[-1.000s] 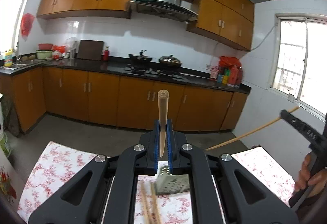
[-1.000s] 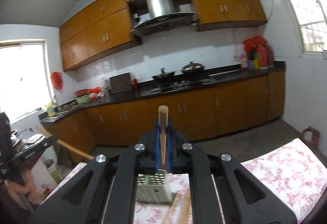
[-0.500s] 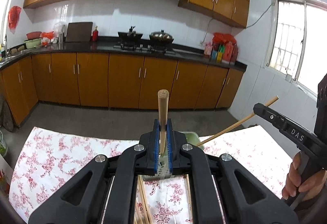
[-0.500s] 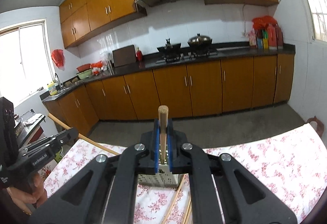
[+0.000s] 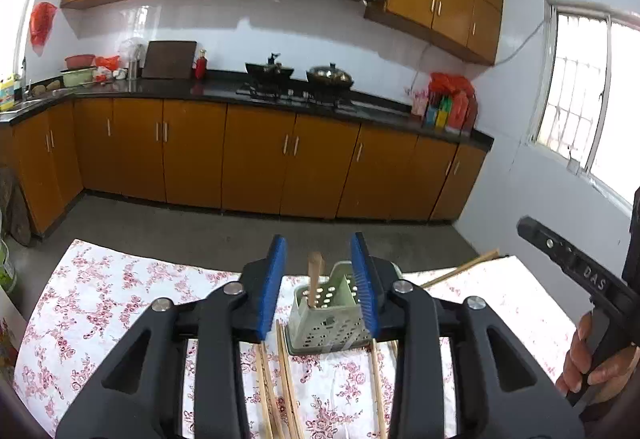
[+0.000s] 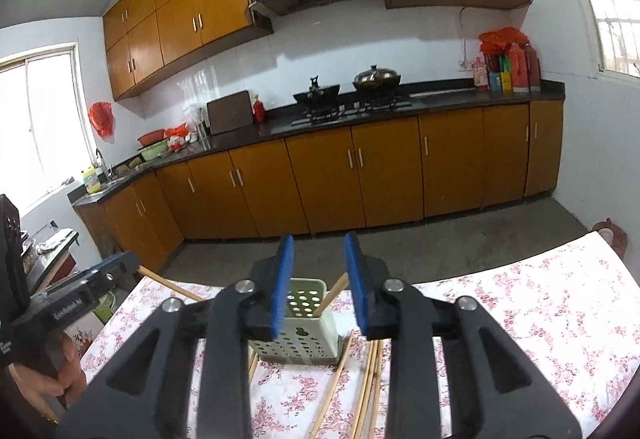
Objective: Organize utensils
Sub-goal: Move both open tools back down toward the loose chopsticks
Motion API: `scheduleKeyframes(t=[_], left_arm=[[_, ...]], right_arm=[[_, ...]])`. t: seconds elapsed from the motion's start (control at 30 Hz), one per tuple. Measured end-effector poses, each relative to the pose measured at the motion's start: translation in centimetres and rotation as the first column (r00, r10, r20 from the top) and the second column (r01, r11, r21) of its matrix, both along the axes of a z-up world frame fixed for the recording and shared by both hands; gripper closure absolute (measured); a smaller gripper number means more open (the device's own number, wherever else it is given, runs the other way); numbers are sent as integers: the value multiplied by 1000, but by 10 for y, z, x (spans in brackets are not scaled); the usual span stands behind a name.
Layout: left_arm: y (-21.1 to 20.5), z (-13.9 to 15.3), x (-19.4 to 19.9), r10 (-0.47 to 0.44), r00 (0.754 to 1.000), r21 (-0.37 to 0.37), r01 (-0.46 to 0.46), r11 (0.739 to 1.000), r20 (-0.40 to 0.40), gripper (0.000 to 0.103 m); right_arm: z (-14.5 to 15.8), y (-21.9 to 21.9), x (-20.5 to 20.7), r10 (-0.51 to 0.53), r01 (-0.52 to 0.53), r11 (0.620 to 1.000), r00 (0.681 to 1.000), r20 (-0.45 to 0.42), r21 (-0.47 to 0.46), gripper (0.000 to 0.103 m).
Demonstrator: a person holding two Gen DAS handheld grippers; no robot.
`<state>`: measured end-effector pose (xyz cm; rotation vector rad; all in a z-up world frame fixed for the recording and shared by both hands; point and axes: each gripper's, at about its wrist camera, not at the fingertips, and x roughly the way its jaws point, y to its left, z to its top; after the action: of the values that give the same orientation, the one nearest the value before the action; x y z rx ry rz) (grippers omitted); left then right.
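Covering the table, a floral cloth point(image 5: 120, 299) bore the green perforated utensil holder point(image 5: 332, 323), loose chopsticks point(image 5: 286, 379) lying beside its base. Hovered over it: left gripper point(image 5: 319, 279) and right gripper point(image 6: 316, 279), jaws just parted, released, one chopstick point(image 5: 314, 279) standing in the holder's compartment.

both fisheye views look forward and slightly down along a hand-held gripper, close over the bench point(image 5: 120, 303) toward the kitchen cabinets point(image 5: 256, 167). the left looks from the bench's left, the right from its right; both share the caddy point(image 5: 326, 319) point(image 6: 304, 331).
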<state>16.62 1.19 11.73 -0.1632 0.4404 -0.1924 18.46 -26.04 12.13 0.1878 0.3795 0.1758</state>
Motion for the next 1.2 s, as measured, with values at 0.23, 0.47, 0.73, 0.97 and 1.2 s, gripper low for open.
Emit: scheduleKeyframes(t=[0.23, 0.47, 0.73, 0.97, 1.2], left_arm=[[21, 0, -27, 48, 998, 2, -48, 999, 35, 67], [36, -47, -36, 110, 993, 93, -106, 990, -38, 67], [47, -122, -24, 127, 963, 108, -104, 989, -236, 67], [48, -156, -26, 110, 943, 96, -83, 992, -314, 67], [40, -171, -23, 58, 933, 74, -34, 997, -356, 67]], right_arm=[[-32, -30, -26, -87, 86, 996, 995, -41, -30, 70], [-129, -48, -14, -116, 115, 993, 952, -283, -20, 70], [-207, -5, 10, -15, -12, 998, 884, -467, -54, 81], [-227, 5, 25, -33, -29, 993, 857, -515, -112, 82], [-238, -8, 24, -106, 27, 987, 857, -505, -161, 95]])
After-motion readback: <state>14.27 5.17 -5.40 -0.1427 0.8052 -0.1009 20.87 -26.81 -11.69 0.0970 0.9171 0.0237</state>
